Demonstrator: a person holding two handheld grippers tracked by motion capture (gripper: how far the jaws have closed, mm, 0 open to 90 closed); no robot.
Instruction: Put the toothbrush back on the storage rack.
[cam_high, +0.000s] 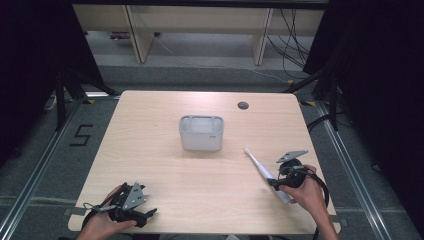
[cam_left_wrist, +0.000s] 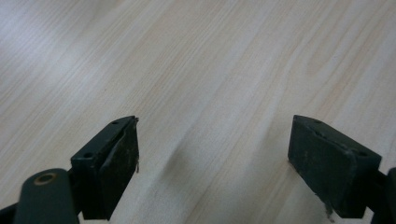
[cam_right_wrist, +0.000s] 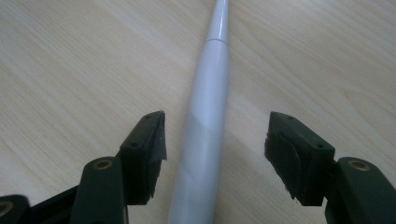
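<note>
A white electric toothbrush (cam_high: 261, 169) lies flat on the wooden table at the right, its head toward the middle. My right gripper (cam_high: 276, 184) is over its handle. In the right gripper view the handle (cam_right_wrist: 205, 135) runs between the two open jaws, nearer the left one, and neither pad touches it. A grey plastic holder (cam_high: 201, 133) stands upright at the table's centre, well ahead of both grippers. My left gripper (cam_high: 149, 215) rests near the front left edge, open, and in the left gripper view (cam_left_wrist: 212, 158) there is just bare wood between its jaws.
A round cable hole (cam_high: 243, 105) sits in the table (cam_high: 150, 150) at the back right. A black cable (cam_high: 320, 192) trails from the right gripper near the front right corner. Dark curtains and floor rails flank the table.
</note>
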